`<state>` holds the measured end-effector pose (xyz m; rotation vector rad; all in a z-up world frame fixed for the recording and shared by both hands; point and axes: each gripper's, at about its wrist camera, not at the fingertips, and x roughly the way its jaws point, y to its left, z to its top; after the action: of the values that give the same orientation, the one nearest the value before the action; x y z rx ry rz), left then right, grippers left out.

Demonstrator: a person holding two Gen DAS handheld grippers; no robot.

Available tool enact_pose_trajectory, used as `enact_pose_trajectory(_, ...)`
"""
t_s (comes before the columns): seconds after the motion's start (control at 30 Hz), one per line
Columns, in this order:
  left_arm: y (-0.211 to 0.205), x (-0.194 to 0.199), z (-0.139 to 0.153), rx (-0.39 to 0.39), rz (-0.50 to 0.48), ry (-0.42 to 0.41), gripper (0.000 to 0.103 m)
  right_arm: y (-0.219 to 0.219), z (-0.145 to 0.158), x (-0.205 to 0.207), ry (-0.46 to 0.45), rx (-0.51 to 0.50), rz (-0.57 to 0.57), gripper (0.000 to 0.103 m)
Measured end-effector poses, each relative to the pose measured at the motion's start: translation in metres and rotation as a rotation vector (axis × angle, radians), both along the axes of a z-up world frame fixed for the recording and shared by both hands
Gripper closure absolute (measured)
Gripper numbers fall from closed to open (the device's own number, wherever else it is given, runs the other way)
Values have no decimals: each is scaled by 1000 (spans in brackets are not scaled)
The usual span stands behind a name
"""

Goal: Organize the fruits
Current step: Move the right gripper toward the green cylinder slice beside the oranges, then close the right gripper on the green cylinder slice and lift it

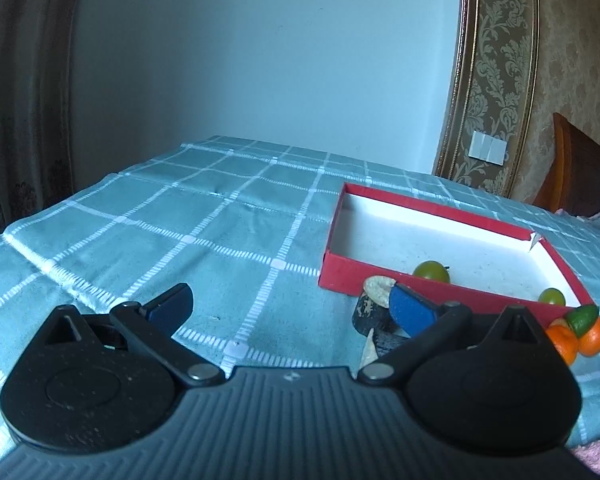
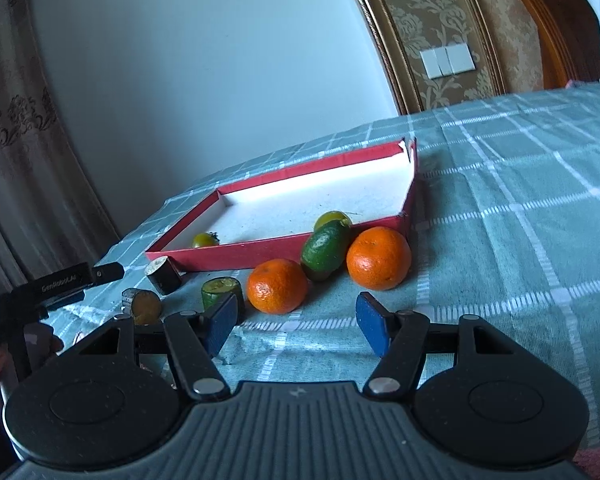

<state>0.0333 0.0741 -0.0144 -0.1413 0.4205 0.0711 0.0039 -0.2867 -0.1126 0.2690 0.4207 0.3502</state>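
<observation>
Fruit: 2 small green ones (image 2: 333,218) (image 2: 205,239) lie inside red tray (image 2: 236,254), white floor, on checked cloth (image 2: 500,208). Just outside front wall: 2 oranges (image 2: 277,286) (image 2: 378,258) w/ green avocado-like fruit (image 2: 326,249) between, touching both. Cut pieces (image 2: 222,291) (image 2: 142,306) (image 2: 163,275) to their left. Left gripper (image 1: 292,308) jaws wide apart, nothing between. Right gripper (image 2: 296,322) part open, empty, near oranges.

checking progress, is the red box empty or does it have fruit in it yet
Not empty: two small green fruits sit inside the red box near its front wall; the rest of its white floor is bare.
</observation>
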Motion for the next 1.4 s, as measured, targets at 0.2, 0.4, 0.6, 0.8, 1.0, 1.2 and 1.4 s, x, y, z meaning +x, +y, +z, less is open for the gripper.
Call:
enact_pose_trajectory(0.2,1,0,0,3,21,0,0,29,13,-11,-56,-100,79,38)
enact_pose_trajectory(0.4,3,0,1,-1,46,1,0,83,32,-11,-77,-204,217,38)
enact_pose_trajectory(0.6,6,-3,1,-19,61,-7,0,117,28,2,-58,-301,249,38)
enact_pose_trajectory(0.8,6,-4,2,-23,45,-15,0,108,20,18,18,-297,153,38)
enact_pose_trajectory(1.0,4,-4,2,-18,25,-15,0,102,9,24,75,-262,113,38)
enact_pose_trajectory(1.2,4,-2,2,-18,21,-10,0,108,6,42,89,-241,89,39)
enact_pose_trajectory(1.4,4,0,1,-16,20,-1,0,120,2,52,88,-279,51,49)
